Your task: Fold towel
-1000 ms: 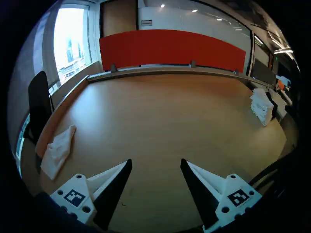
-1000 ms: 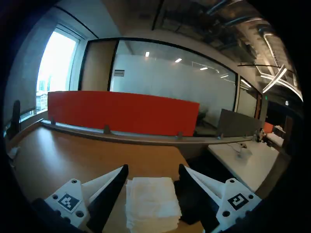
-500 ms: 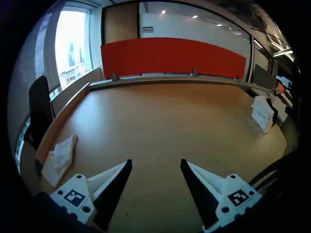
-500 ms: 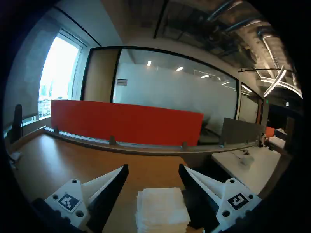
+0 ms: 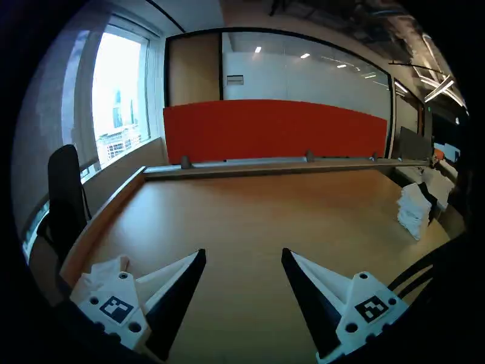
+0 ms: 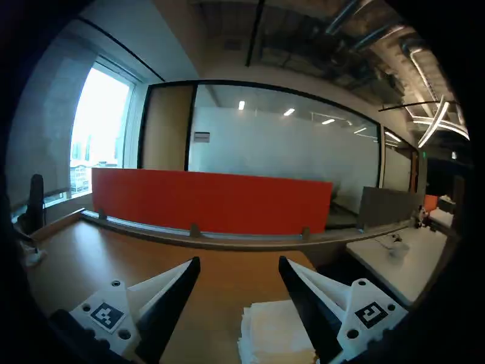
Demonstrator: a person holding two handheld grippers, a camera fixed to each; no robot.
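A broad wooden table (image 5: 254, 206) runs up to a red divider (image 5: 273, 130), with a black chair (image 5: 63, 194) at its left side. A stack of folded towels (image 5: 415, 209) sits near the table's right edge, below the right gripper (image 6: 237, 273). One crumpled towel (image 5: 100, 270) lies just beside the left gripper (image 5: 242, 267). Both grippers have their fingers spread apart and empty.

Both rigs look identical tbh: the left gripper (image 5: 243, 252) and right gripper (image 6: 239, 259) each have two black wedge-shaped fingers (image 5: 176, 291) on white plastic bases (image 5: 136, 294), each carrying a square black-and-white tag (image 5: 116, 308) ringed by small screw holes (image 5: 123, 275).
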